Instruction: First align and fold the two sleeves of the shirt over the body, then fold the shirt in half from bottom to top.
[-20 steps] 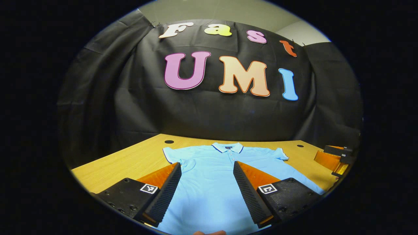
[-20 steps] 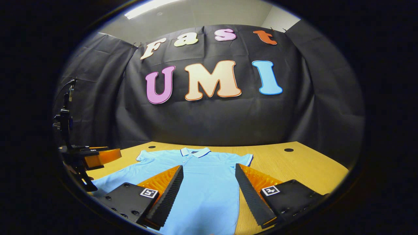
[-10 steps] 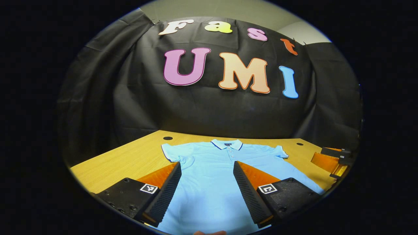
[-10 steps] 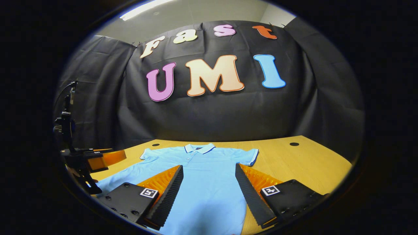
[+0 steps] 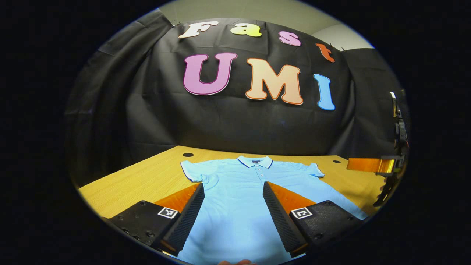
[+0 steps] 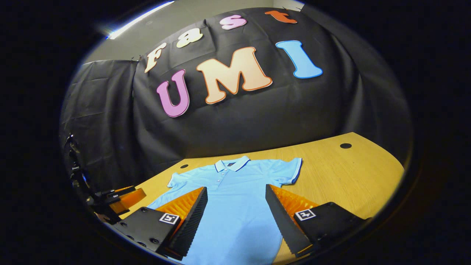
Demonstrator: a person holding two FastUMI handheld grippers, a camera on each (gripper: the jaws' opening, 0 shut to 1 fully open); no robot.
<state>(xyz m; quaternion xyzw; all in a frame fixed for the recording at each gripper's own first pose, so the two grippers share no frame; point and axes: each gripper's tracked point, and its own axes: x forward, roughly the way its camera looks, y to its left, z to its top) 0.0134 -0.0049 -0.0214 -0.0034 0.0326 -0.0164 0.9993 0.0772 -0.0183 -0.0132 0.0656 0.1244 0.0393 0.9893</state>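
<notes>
A light blue polo shirt [image 5: 239,191] lies flat and face up on the wooden surface [image 5: 140,184], collar [image 5: 254,161] toward the booth's black cloth wall, both short sleeves spread out to the sides and nothing folded yet.

The left claw [image 5: 232,217] hovers over the lower body of the shirt with its fingers spread wide, released and holding nothing; blue cloth shows in the gap between them. Ahead of it sits the collar with its buttons, the shirt's one sleeve [image 5: 191,172] lies ahead and to its left, the other sleeve [image 5: 315,170] ahead and to its right. Far off to its right, at the rim, the right claw [image 5: 382,165] hangs above the surface's edge, though it is too distorted there to judge its fingers.

From the right gripper view, the right claw [image 6: 235,221] is likewise released, fingers wide apart over the shirt's [image 6: 235,198] lower half and grasping nothing. This view is tilted. The collar [image 6: 232,164] lies straight ahead, a sleeve [image 6: 290,171] ahead to its right on bare surface [image 6: 349,176]. The left claw [image 6: 121,197] shows low at its far left, beside the shirt's side.

A round hole [image 6: 345,145] marks the surface's far corner.
</notes>
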